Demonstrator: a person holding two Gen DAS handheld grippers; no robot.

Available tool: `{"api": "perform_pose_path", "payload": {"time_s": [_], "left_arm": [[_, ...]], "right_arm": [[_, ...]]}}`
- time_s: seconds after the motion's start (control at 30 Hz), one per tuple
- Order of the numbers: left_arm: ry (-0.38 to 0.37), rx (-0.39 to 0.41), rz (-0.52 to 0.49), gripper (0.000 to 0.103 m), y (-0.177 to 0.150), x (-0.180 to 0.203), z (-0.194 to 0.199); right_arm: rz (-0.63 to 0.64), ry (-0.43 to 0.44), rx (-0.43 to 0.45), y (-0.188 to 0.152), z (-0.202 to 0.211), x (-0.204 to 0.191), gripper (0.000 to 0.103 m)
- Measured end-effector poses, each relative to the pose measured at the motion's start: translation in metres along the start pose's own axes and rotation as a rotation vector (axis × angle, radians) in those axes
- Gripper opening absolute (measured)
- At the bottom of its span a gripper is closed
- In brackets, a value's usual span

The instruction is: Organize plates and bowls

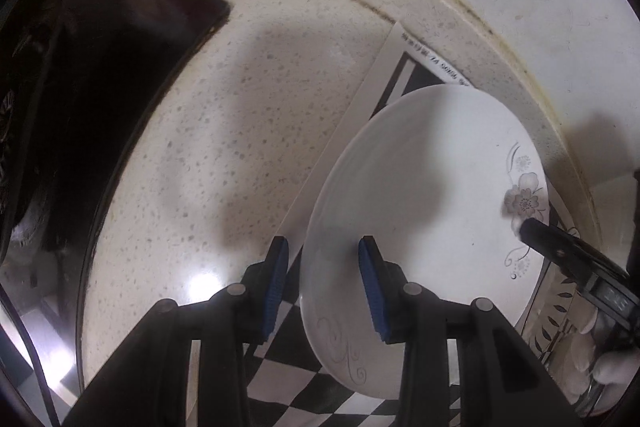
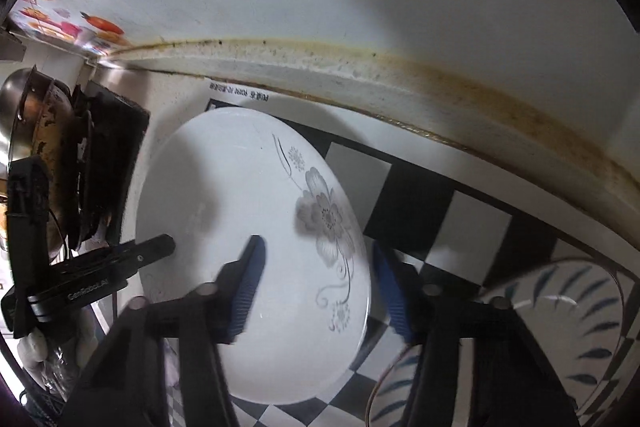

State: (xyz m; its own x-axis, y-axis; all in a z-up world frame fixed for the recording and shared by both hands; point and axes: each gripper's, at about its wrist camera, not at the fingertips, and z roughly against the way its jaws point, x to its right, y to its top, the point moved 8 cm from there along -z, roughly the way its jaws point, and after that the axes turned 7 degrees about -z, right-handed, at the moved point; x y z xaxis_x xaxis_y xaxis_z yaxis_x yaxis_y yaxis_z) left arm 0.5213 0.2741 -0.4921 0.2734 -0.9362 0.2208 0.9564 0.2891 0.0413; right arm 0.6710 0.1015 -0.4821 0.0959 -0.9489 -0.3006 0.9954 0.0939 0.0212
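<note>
Speckled countertop (image 1: 240, 131) carries a checkered mat (image 2: 440, 187); on it sits my white plate (image 2: 248, 211). My left gripper (image 1: 324, 287) and right gripper (image 2: 316, 291) straddle opposite rims, jaws apart.

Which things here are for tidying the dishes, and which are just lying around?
For the job:
white flowered plate
leaf-patterned bowl
left gripper
right gripper

Just lying about:
checkered mat
old metal pan
black stove
</note>
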Motion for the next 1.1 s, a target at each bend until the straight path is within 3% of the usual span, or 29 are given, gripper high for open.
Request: {"api": "perform_pose_path", "payload": {"time_s": [0.13,0.23,0.67,1.1], "left_arm": [[-0.001,0.003,-0.047,0.028,0.001,0.009,-0.003],[0.005,0.018,-0.044,0.028,0.000,0.010,-0.004],[-0.015,0.032,-0.024,0.027,-0.009,0.006,0.012],[-0.020,0.072,-0.050,0.027,-0.013,0.018,0.046]], "right_arm": [[0.011,-0.021,0.007,-0.003,-0.002,0.003,0.040],[0.022,-0.048,0.014,-0.002,-0.001,0.009,0.026],[-0.033,0.012,0.036,-0.018,0.005,0.013,0.022],[-0.051,0.066,0.096,-0.043,0.050,0.012,0.018]]}}
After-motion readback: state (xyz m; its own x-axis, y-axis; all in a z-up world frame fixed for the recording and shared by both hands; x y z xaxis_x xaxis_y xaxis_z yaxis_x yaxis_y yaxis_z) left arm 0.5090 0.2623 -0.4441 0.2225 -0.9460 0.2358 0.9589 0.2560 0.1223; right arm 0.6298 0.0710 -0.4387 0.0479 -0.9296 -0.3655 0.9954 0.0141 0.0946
